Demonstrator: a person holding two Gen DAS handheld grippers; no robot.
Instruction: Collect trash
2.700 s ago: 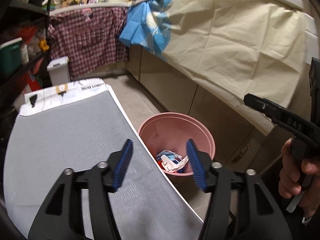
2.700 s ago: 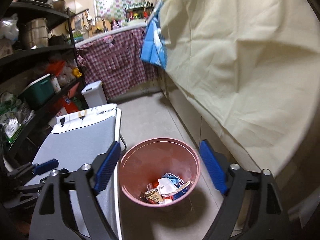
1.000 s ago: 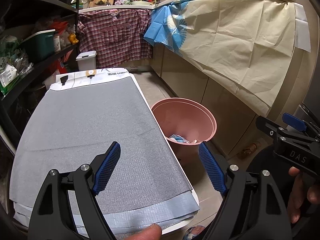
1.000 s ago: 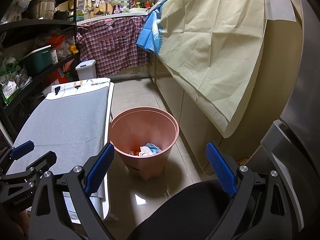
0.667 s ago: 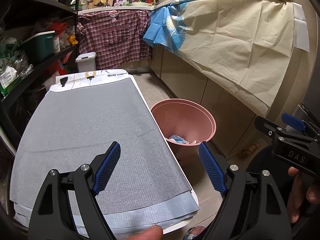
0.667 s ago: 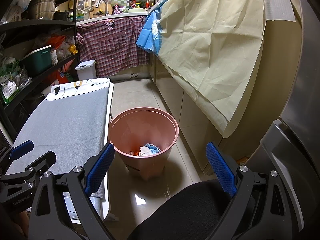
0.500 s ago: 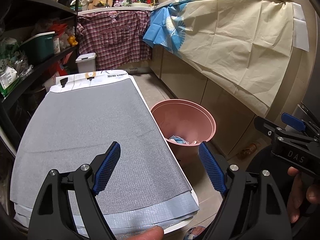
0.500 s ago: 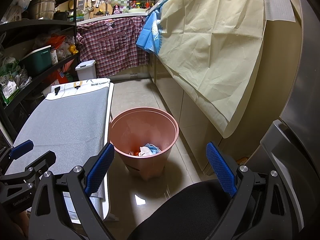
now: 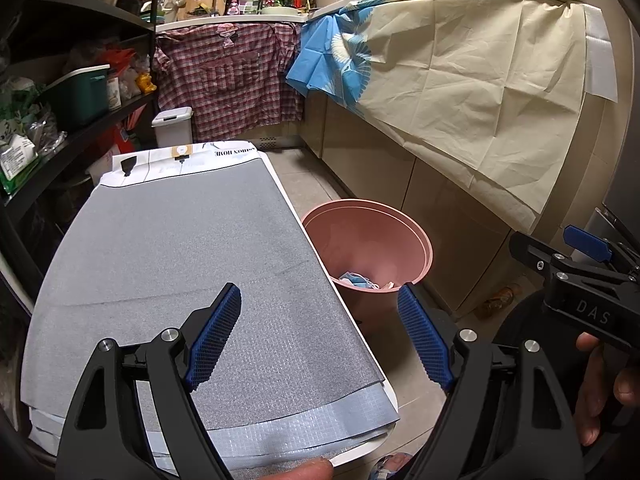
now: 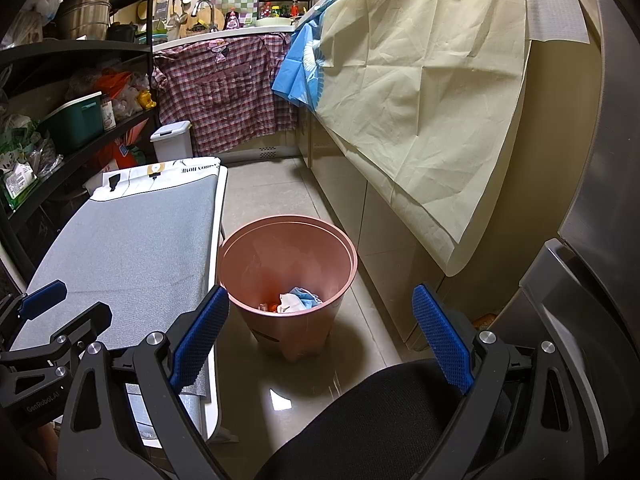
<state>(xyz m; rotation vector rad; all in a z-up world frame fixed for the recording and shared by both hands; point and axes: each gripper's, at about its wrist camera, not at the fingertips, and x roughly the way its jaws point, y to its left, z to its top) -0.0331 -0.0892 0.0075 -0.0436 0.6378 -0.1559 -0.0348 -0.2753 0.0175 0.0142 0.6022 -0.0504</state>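
A: Where is the left gripper [image 9: 320, 328]?

B: It hangs above the near end of the grey textured mat on the white folding table [image 9: 168, 248], its blue-padded fingers [image 9: 216, 330] spread wide with nothing between them.

A: And the right gripper [image 10: 320, 340]?

B: Also spread wide and holding nothing. It sits over the glossy tiled floor, with a black chair seat [image 10: 372, 420] just below it.

A: The trash?

B: Crumpled blue and white scraps [image 10: 298, 300] lie at the bottom of the round pink plastic bin [image 10: 288, 276]. The bin stands on the floor straight ahead of the right gripper, between its fingertips in that view. For the left gripper, it is ahead and to the right, just beside the table's edge.

A: Anything else nearby?

B: A cream cloth [image 10: 420, 92] hangs over the cabinets to the right of both grippers, and a red plaid shirt [image 9: 236, 80] hangs far ahead.
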